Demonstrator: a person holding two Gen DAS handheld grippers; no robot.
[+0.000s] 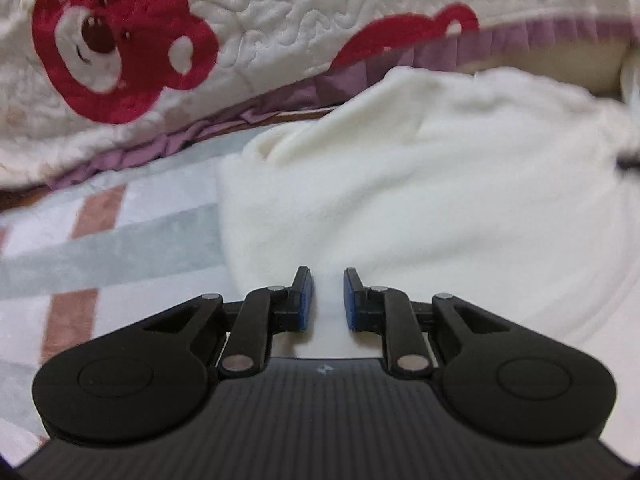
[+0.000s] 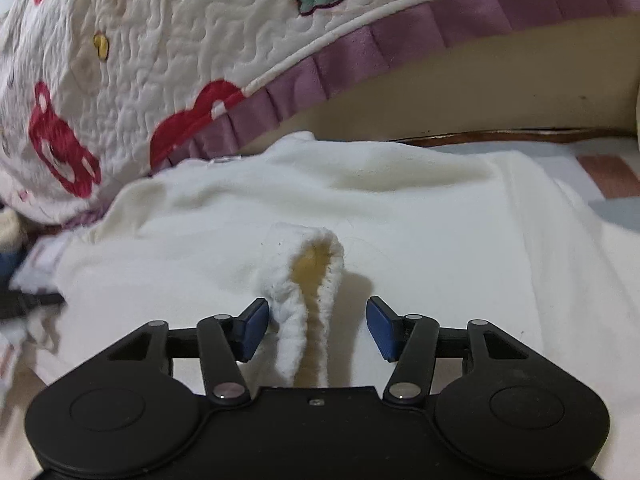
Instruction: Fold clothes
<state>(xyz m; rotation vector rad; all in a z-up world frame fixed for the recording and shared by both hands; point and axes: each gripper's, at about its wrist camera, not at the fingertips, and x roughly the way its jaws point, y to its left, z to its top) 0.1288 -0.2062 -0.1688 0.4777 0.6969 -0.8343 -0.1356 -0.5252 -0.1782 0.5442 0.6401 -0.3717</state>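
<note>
A cream fleece garment point(image 1: 400, 208) lies spread on the bed; it also fills the right wrist view point(image 2: 400, 220). My left gripper point(image 1: 328, 298) hovers over the garment's near left part, jaws a narrow gap apart with only flat fabric showing between them. My right gripper point(image 2: 318, 330) is open. A raised fold of the garment's edge point(image 2: 304, 280), a fluffy looped hem, stands between its fingers, close to the left pad point(image 2: 254, 330) and apart from the right pad.
A quilted white cover point(image 1: 260, 28) with red bears and a purple ruffled border hangs behind the garment, also in the right wrist view point(image 2: 180, 80). A plaid bedsheet point(image 1: 100, 240) lies to the left. Dark objects point(image 2: 24, 300) sit at the far left.
</note>
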